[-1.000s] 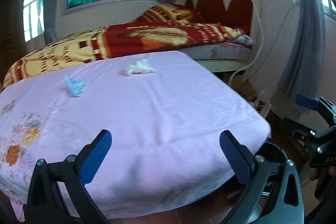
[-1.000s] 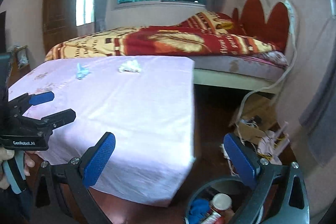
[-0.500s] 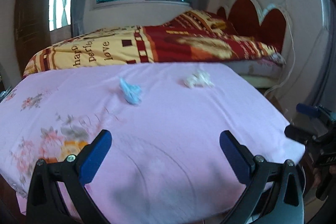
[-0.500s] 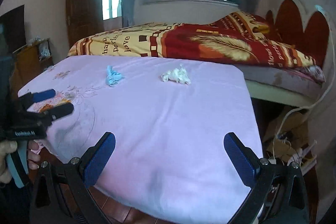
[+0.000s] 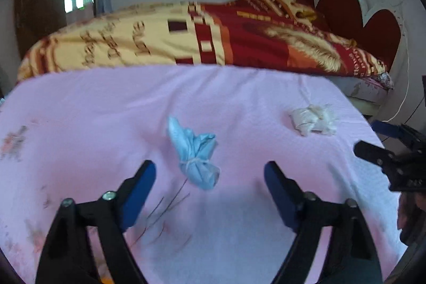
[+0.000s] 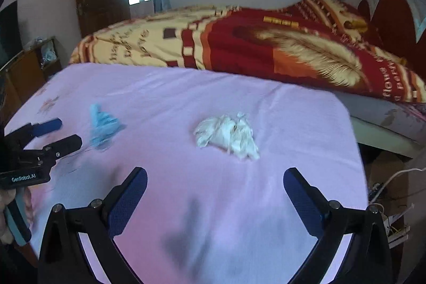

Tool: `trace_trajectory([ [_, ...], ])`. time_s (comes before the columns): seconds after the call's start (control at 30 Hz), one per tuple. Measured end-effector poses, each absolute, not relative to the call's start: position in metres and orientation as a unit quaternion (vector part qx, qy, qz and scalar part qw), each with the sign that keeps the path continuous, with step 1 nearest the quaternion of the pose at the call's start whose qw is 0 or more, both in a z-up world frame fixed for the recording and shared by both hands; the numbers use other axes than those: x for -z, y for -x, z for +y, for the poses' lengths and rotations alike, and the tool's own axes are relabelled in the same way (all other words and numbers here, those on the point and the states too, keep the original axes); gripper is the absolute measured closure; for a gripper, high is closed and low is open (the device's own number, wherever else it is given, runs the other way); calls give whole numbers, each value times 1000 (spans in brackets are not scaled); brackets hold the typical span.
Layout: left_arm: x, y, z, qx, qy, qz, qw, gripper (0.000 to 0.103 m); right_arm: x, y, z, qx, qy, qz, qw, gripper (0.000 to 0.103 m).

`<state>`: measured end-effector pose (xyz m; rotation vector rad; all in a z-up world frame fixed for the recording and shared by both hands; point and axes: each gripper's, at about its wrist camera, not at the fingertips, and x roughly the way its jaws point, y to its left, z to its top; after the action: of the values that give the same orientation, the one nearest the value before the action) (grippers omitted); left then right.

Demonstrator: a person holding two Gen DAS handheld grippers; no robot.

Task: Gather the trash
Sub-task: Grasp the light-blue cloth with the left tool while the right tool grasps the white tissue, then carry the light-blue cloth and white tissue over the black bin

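Both hand-held grippers have swung in over the pink cloth-covered table, and the left hand-held gripper has just been narrowing its jaws, with nothing pinched between them. Nothing appears collected yet. Just beyond its tips lies the crumpled light-blue tissue wad; the right hand-held gripper hangs spread and empty, the crumpled white tissue wad slightly farther ahead.

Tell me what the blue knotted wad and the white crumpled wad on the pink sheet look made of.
Blue knotted wad: probably thin plastic film, slightly glossy, cinched by a tie. White crumpled wad: tissue paper or thin plastic, matte with sharp creases; blur leaves it open.
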<state>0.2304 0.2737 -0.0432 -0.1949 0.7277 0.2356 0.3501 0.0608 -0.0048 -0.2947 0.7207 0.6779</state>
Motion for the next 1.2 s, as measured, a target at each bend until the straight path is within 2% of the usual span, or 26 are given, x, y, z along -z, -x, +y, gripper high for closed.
trace_trajectory([
  [0.07, 51, -241, 276, -112, 92, 367, 919, 22, 16, -373, 72, -322, 149, 358, 864, 5],
  [0.17, 57, -250, 281, -111, 98, 373, 916, 22, 30, -399, 87, -320, 151, 377, 856, 16],
  [0.23, 61, -257, 286, -106, 114, 387, 909, 30, 38, -413, 95, -323, 148, 388, 850, 20],
  [0.3, 61, -262, 290, -104, 113, 389, 908, 30, 44, -421, 103, -330, 148, 395, 844, 23],
  [0.4, 64, -270, 292, -98, 117, 402, 903, 34, 43, -419, 109, -346, 141, 398, 838, 48],
  [0.47, 66, -272, 292, -97, 117, 410, 900, 52, 43, -413, 112, -347, 146, 395, 838, 55],
  [0.5, 66, -271, 292, -94, 117, 409, 900, 58, 44, -410, 112, -349, 145, 398, 836, 58],
  [0.53, 65, -271, 290, -86, 117, 408, 901, 69, 45, -407, 112, -350, 145, 400, 835, 63],
  [0.63, 60, -262, 282, -76, 104, 395, 909, 73, 41, -393, 105, -348, 140, 386, 843, 66],
  [1.2, 20, -188, 214, -36, 72, 344, 936, 73, 3, -286, 0, -322, 113, 347, 874, 66],
])
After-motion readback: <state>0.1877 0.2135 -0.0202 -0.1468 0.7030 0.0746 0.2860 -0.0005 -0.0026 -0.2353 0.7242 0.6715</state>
